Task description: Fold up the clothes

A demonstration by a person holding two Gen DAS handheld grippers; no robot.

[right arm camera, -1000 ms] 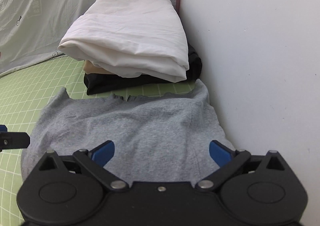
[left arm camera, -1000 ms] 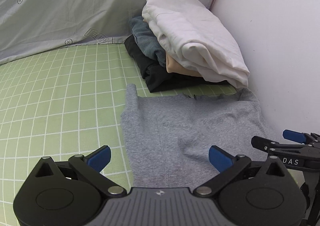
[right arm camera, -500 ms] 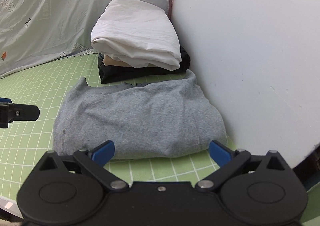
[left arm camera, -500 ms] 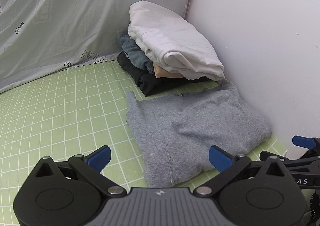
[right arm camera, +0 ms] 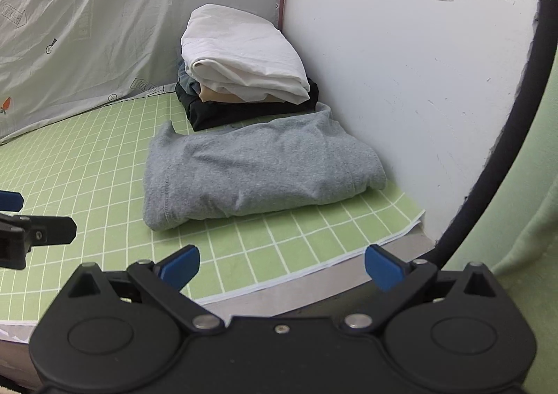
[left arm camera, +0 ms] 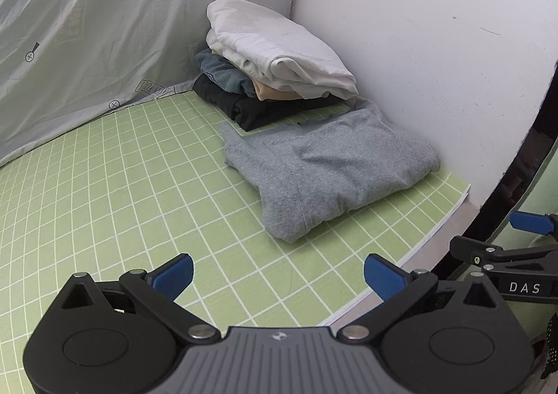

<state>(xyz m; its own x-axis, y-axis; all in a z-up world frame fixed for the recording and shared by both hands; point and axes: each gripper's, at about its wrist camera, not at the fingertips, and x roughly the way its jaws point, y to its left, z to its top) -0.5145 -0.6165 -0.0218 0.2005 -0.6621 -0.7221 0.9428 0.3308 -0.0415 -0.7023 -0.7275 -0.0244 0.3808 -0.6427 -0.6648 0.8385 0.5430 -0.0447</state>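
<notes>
left gripper (left arm camera: 277, 277) jaws apart, empty | right gripper (right arm camera: 281, 263) jaws apart, empty | folded grey garment (right arm camera: 258, 169) on green grid mat (left arm camera: 104, 184), touching clothes stack (left arm camera: 275, 55)

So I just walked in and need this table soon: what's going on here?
A person is folding clothes with two handheld grippers. The grey garment lies folded on the green grid mat, in front of a stack of folded clothes in the corner by the white wall. The left gripper and right gripper both have their jaws open, hold nothing, and sit near the mat's front edge, clear of the garment.
</notes>
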